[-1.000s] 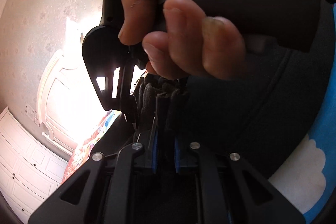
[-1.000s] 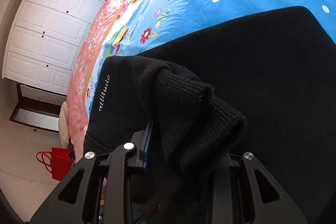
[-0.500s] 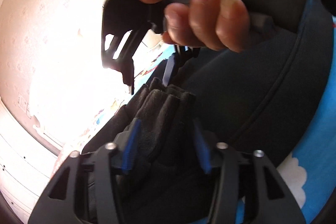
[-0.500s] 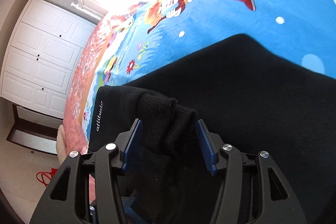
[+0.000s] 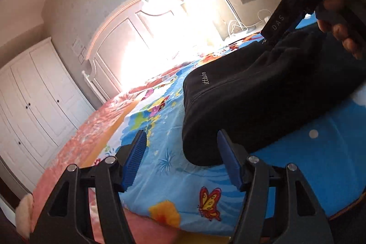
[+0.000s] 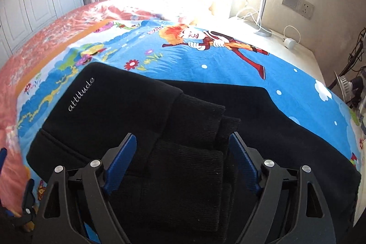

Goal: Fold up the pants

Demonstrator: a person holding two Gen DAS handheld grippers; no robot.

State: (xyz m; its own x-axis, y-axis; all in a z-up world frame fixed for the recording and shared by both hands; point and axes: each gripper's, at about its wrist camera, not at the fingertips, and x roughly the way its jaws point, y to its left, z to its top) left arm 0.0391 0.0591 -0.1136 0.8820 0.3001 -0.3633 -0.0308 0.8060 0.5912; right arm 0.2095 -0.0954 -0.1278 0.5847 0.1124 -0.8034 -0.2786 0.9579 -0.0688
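Because the black pants point(image 6: 205, 129) are a thick, soft knit that slumps and bunches instead of holding a crease, I judge they are best taken at the ribbed cuffs point(image 6: 196, 129) or a folded edge. They lie doubled over on the cartoon-printed bedspread point(image 6: 228, 65), toward its near edge. The right gripper point(image 6: 183, 166) has just been opening and stands wide above the cuffs without pressing them, and the left gripper point(image 5: 180, 161) gapes empty off the pants' corner; beyond the bed are a bright headboard point(image 5: 114, 38), white wardrobes point(image 5: 34, 95) and a wall socket point(image 6: 306, 8).
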